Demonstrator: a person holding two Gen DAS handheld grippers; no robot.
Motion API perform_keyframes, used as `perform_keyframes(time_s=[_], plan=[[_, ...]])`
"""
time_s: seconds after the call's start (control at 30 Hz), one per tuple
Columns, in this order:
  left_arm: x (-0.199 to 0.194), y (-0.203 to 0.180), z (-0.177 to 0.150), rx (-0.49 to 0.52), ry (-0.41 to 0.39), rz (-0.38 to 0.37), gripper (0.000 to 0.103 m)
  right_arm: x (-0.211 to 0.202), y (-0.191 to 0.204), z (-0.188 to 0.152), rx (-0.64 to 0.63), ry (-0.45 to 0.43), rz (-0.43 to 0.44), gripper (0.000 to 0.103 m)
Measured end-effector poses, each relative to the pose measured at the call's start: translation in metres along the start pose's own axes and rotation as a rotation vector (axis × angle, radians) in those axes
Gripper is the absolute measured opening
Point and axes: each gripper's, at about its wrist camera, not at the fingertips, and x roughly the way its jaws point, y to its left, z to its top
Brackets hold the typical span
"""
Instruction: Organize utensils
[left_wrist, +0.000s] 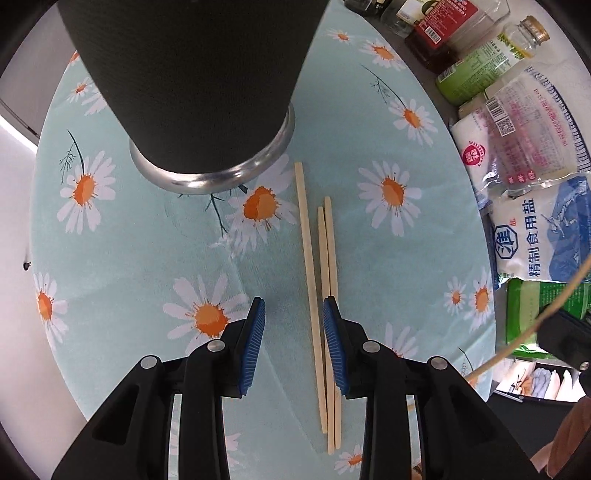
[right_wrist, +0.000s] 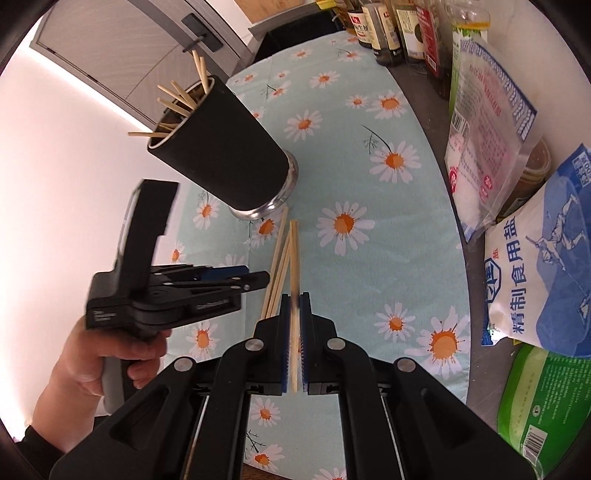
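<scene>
The right gripper (right_wrist: 294, 325) clamps one chopstick (right_wrist: 294, 258); the left gripper (left_wrist: 294, 314) gapes empty over three loose chopsticks (left_wrist: 312, 295) beside the black holder (left_wrist: 192, 81).

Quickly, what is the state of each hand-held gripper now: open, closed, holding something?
Left hand-held gripper: open, empty, above the three loose chopsticks on the cloth.
Right hand-held gripper: closed on one chopstick.

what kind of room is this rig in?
Likely a home kitchen: sauce bottles and salt bags line the dark counter, and a black holder of chopsticks stands on a daisy-print cloth.
</scene>
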Motion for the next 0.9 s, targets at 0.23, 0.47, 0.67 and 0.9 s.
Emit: perform_keyframes(time_s=[0.23,0.47,0.67,0.9], plan=[[0.009,-0.012,0.008,0.013,-0.007,0.091,0.022,-0.026,0.0,0.002,-0.024,-0.053,0.019,0.006],[0.015,-0.031,0.014,0.04,-0.01,0.161,0.005,-0.048,-0.001,0.008,-0.042,-0.104,0.018,0.006],[0.021,-0.04,0.017,0.035,-0.023,0.162,0.004,-0.057,-0.001,0.01,-0.052,-0.116,0.018,0.006],[0.008,-0.023,0.002,-0.019,-0.095,0.097,0.004,-0.054,0.003,0.015,-0.063,-0.103,0.014,0.006]])
